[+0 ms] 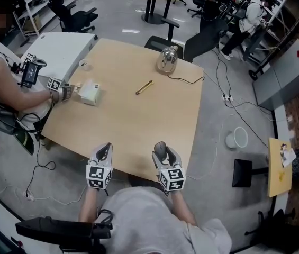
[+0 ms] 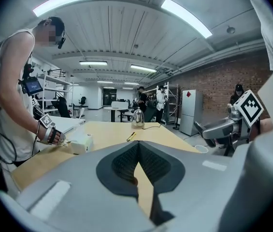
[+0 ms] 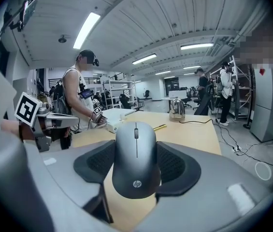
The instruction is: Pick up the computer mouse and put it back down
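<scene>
Computer mouse (image 3: 136, 161) is clamped in the right gripper (image 1: 161, 152), at lower centre of the head view, over the table (image 1: 138, 120) near edge; the left gripper (image 2: 138, 148) is closed on nothing. Released carelessly, it could be dropped off that edge

Bench (image 1: 138, 126): the middle and near half are bare, giving open passage inward from the near edge, where the left gripper (image 1: 103, 150) and right gripper (image 1: 161, 150) sit side by side.

The right gripper's jaws are filled by the mouse (image 3: 136, 158), with no room between them.

Obstacles noted:
- A gold pen (image 1: 144, 87) lies diagonally at mid-bench.
- A kettle (image 1: 166, 60) stands near the far edge, and its cable (image 1: 189, 80) trails off the right edge.
- A white box (image 1: 90, 92) sits at the left side, with another person's hand (image 1: 64, 92) just beside it.
- A small cup (image 1: 83, 64) stands beyond the box.
- A black chair (image 1: 205, 36) crowds the far edge.
</scene>
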Tool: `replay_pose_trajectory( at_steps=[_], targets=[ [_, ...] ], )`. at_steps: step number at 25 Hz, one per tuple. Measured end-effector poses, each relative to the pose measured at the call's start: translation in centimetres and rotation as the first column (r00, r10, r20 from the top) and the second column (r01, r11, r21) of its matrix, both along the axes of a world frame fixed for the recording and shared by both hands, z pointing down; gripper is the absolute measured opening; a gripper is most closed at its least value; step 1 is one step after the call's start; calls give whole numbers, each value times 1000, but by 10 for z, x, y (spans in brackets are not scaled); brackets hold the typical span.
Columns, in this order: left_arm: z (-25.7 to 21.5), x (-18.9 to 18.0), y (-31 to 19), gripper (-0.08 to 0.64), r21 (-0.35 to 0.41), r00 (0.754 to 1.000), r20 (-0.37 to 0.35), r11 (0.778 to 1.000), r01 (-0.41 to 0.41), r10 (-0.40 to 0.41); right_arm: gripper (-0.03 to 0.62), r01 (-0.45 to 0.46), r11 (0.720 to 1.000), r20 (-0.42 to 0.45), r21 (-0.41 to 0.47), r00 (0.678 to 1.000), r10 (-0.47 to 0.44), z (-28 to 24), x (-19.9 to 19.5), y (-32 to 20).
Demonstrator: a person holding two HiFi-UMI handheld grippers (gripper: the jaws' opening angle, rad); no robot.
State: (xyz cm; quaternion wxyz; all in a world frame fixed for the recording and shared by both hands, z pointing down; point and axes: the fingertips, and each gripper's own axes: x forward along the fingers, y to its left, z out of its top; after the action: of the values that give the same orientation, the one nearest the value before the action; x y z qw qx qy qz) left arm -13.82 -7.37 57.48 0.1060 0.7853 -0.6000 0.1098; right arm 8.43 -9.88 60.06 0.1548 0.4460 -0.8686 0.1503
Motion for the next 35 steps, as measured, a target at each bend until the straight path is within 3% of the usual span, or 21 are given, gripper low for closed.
replay_pose_trajectory(
  at_steps=[7,22,35],
  targets=[
    [1,6,-4,18,1,1000,-3,1000,-16,16,276,-43,999,-17,-18,999,42,11,12,-3],
    [7,6,-6,18,-17,1000,-9,1000,-22,22,275,-196,979,-161,-55,969,185,58,83,-55],
    [17,2,-4,18,-24,1000,-4,1000,-17,17,275,-220,972,-258,-83,947,192,102,110,-107]
  ],
)
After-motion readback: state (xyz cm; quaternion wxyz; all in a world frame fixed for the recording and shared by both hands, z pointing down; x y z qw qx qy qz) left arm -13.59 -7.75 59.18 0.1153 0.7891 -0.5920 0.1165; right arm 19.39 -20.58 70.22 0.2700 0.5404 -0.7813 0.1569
